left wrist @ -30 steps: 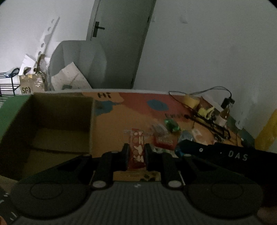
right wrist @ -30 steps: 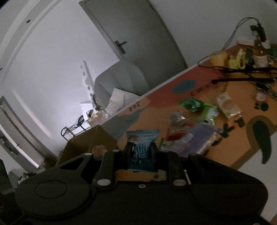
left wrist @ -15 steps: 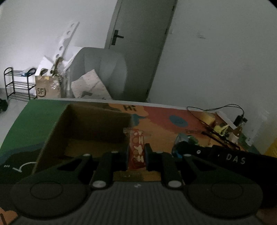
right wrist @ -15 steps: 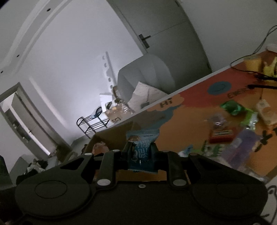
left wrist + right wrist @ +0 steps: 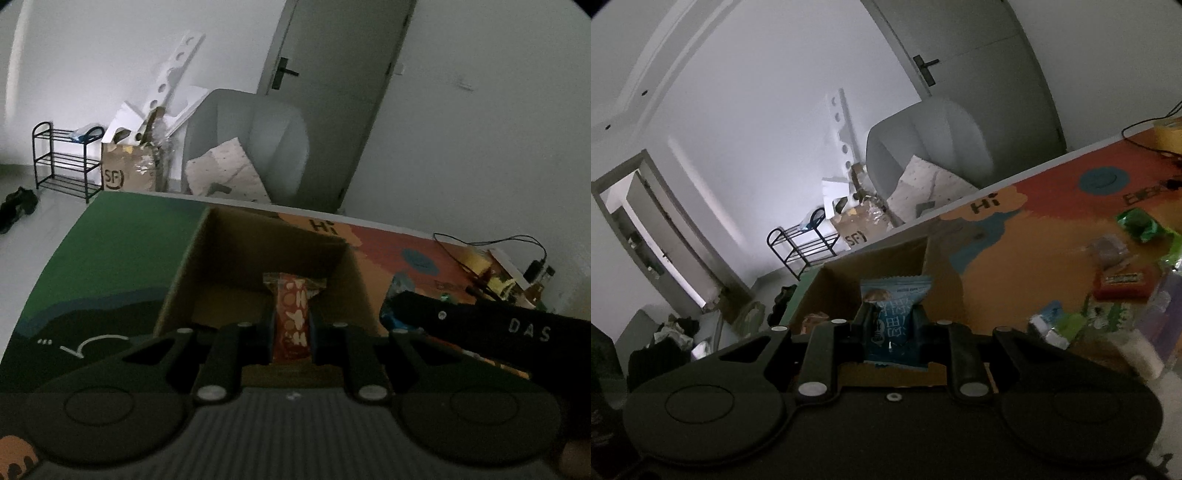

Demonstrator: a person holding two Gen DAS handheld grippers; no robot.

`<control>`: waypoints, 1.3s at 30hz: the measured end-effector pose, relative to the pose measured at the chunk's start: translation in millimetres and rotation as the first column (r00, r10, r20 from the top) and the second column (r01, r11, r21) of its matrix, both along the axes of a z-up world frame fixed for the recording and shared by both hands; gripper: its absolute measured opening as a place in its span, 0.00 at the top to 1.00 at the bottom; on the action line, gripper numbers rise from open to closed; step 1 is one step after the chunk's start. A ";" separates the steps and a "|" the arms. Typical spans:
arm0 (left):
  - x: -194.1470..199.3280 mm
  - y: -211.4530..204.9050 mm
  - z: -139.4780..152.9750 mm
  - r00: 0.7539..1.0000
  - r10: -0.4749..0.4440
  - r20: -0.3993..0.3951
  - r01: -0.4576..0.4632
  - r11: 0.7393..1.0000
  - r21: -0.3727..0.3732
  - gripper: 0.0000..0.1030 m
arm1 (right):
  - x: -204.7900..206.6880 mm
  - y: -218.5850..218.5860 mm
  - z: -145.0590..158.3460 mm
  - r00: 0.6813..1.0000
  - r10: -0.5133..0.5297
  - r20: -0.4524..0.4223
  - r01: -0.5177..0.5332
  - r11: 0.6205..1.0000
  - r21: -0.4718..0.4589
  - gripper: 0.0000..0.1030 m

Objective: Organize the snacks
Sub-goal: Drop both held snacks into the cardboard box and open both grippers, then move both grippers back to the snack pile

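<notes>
Left gripper (image 5: pixel 291 325) clamps red snack (image 5: pixel 292 317); right gripper (image 5: pixel 893 325) blue pkt (image 5: pixel 894 321).

Behind your table there's a grey armchair (image 5: pixel 255 147) by the closed door (image 5: pixel 332 92), a black shoe rack (image 5: pixel 62 162) and an SF paper bag (image 5: pixel 125 170) stuffed with cardboard.

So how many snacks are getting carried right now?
2. A red snack bar is pinched in the left tool, and a blue snack packet in the right tool, both by the cardboard box.
</notes>
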State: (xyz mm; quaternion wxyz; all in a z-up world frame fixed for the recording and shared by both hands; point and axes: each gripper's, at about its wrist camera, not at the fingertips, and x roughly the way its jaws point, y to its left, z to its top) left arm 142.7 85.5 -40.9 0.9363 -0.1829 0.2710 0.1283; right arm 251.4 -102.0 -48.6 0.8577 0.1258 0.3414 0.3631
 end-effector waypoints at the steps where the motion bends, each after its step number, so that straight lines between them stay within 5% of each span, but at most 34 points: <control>1: -0.5 2.9 -0.8 1.000 0.005 -0.001 -0.005 1.000 -0.003 0.84 | 0.1 1.6 -0.5 1.000 0.002 -0.002 -0.002 1.000 -0.003 0.80; 11: 0.8 19.3 -6.7 0.999 0.032 -0.020 -0.033 0.999 -0.026 0.80 | 4.1 13.6 -1.2 1.000 0.013 -0.017 -0.013 1.000 -0.008 0.79; 13: 1.2 19.2 -6.8 0.999 0.025 -0.025 -0.026 0.999 -0.028 0.78 | 4.5 13.7 -1.2 0.999 0.021 -0.025 -0.021 1.000 0.007 0.71; 18: -6.0 22.7 -4.8 0.999 0.046 -0.019 -0.046 0.999 -0.028 0.56 | 0.2 8.3 3.3 1.000 0.020 -0.012 -0.020 1.000 0.016 0.59; 24: -10.6 16.6 0.3 0.998 0.054 0.022 -0.053 0.998 -0.033 0.25 | -2.0 -12.0 6.5 0.999 -0.031 -0.014 0.031 0.999 0.018 0.57; 39: -1.5 -36.9 7.3 0.999 -0.038 0.033 0.038 0.999 0.007 0.15 | -6.1 -94.4 10.1 0.978 -0.209 -0.018 0.209 0.978 -0.006 0.37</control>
